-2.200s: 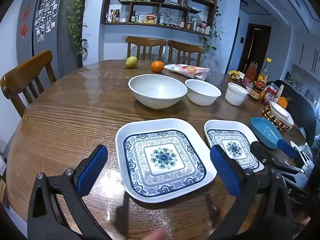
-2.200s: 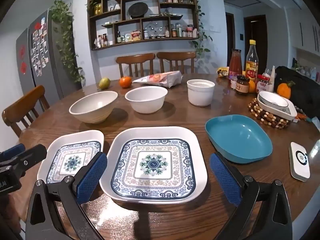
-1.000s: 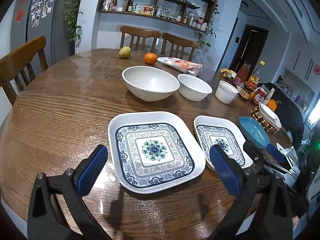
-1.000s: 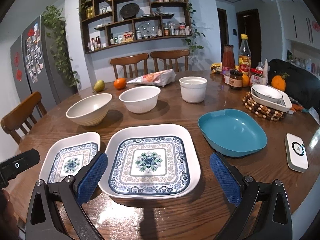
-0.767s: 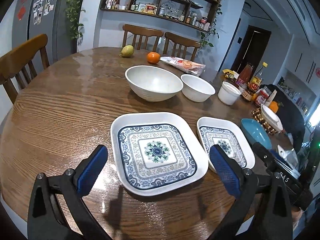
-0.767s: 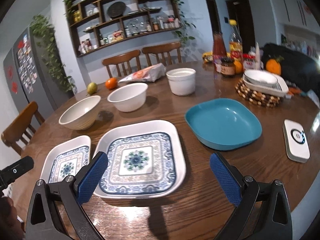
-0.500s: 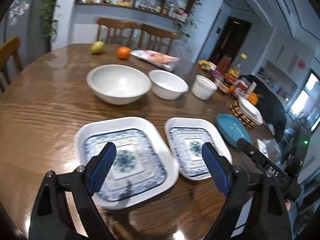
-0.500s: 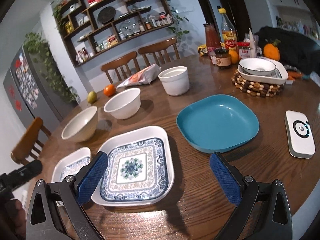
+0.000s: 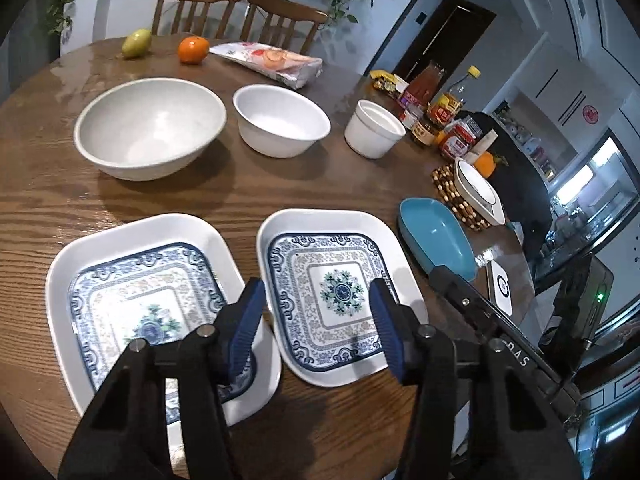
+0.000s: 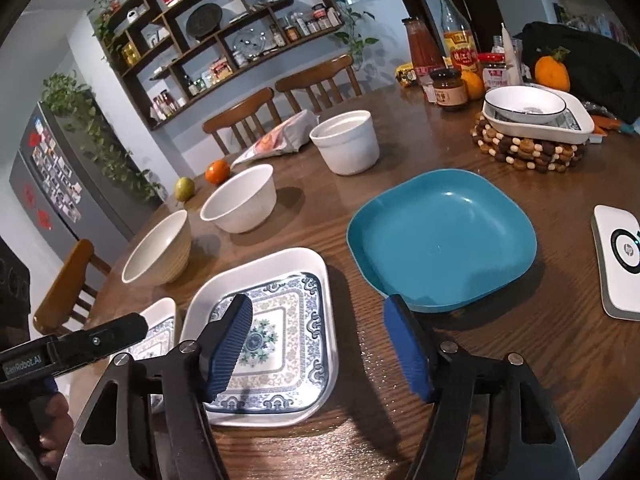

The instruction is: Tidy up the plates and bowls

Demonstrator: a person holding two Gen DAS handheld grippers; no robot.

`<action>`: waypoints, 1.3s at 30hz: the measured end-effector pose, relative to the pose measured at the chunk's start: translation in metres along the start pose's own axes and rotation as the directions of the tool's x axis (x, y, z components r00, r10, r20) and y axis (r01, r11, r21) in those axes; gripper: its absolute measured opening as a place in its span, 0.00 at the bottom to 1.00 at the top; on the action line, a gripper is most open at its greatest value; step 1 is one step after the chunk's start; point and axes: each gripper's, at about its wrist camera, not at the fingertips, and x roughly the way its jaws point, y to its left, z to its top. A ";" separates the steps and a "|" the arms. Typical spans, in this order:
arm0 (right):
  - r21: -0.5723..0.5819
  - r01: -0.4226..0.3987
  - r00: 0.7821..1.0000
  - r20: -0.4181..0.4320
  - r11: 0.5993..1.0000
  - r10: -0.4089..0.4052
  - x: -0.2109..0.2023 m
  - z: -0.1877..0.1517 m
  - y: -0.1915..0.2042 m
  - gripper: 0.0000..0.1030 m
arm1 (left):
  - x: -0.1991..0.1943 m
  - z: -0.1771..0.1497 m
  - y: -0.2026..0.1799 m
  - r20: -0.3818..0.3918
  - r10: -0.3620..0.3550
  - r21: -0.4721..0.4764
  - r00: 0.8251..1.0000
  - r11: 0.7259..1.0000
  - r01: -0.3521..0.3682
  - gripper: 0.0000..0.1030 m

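Two white square plates with blue patterns lie side by side near the table's front edge: one at the left (image 9: 136, 280), one to its right (image 9: 336, 292), which also shows in the right wrist view (image 10: 276, 320). A teal plate (image 10: 440, 236) lies further right. Behind stand a large white bowl (image 9: 148, 124), a smaller white bowl (image 9: 280, 120) and a white pot (image 9: 372, 128). My left gripper (image 9: 316, 320) is open and empty, partly narrowed, above the right patterned plate. My right gripper (image 10: 320, 344) is open and empty, between that plate and the teal plate.
A beaded trivet with stacked white dishes (image 10: 532, 128) sits at the right. Bottles and jars (image 10: 452, 64) stand behind it. A white device (image 10: 620, 260) lies at the far right. A pear (image 9: 136, 42), an orange (image 9: 193, 49) and a snack bag (image 9: 272, 60) lie at the back.
Both grippers have swung right and tilted down toward the table. Both jaws have narrowed from wide open. The left gripper moved from over the left patterned plate to over the right one.
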 end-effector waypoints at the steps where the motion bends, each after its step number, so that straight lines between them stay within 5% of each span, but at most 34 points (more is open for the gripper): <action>1: 0.000 0.003 1.000 -0.003 1.000 -0.003 0.001 0.000 -0.001 0.68 | 0.003 0.001 -0.001 -0.005 0.005 0.002 1.000 1.000 -0.005 0.46; 8: -0.009 0.025 0.999 -0.046 1.000 -0.025 0.017 0.002 -0.004 0.51 | 0.031 0.010 0.003 -0.066 0.060 -0.009 0.996 0.998 -0.061 0.37; 19: -0.046 0.002 0.995 -0.099 0.999 -0.006 0.035 0.004 0.002 0.50 | 0.047 0.012 0.000 -0.102 0.103 0.005 0.989 0.995 -0.103 0.35; 26: -0.057 -0.027 0.991 -0.129 0.998 0.019 0.048 0.002 0.006 0.39 | 0.052 0.008 0.003 -0.124 0.112 -0.009 0.986 0.993 -0.114 0.11; 35: -0.107 -0.108 0.982 -0.165 0.988 0.089 0.052 -0.005 0.029 0.38 | 0.041 -0.008 -0.007 -0.151 0.018 0.019 0.988 1.000 -0.016 0.12; 39: -0.122 -0.053 0.988 -0.152 0.991 0.034 0.053 -0.007 0.032 0.38 | 0.027 -0.002 0.006 -0.085 0.096 -0.005 0.992 0.995 -0.096 0.12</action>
